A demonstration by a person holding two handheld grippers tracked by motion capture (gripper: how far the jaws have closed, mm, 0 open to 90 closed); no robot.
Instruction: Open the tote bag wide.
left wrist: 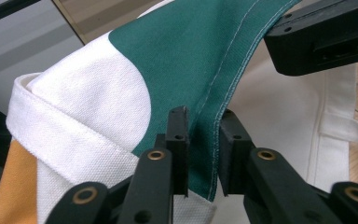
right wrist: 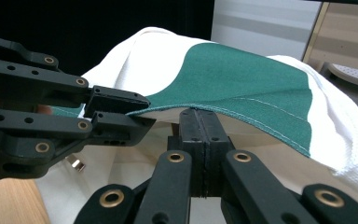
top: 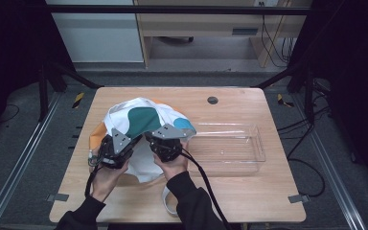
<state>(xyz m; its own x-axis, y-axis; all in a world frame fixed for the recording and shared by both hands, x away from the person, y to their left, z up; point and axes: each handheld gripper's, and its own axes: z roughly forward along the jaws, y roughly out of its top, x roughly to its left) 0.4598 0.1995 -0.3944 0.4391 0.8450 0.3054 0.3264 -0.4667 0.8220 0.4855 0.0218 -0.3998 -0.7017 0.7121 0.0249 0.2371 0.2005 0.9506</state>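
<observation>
Clear plastic tray (top: pixel 230 148) on the right half of the wooden table (top: pixel 249 201), nothing inside. Just left of it, touching or overlapping its near-left corner, a canvas bag (top: pixel 141 120), white with green, orange and teal patches, heaped and lifted at its stitched hem.

Left gripper (top: pixel 120 143) at the bag's near-left edge; from the left gripper view (left wrist: pixel 203 154), jaws narrowed around the green hem with a slim gap still visible on each side, pads not plainly pressing; from the right gripper view (right wrist: pixel 121 114), tips appear to pinch the same hem. Right gripper (top: pixel 165 141) just beside, near touching; from its own view (right wrist: pixel 199 140), jaws fully together, clamped on the hem edge; visible too at upper right of the left gripper view (left wrist: pixel 326 37).

One white strap (top: pixel 167 199) trailing off the bag toward the near table edge. Small dark round grommet (top: pixel 212 100) at the far side of the table, well apart. Black cable running back along the right sleeve.
</observation>
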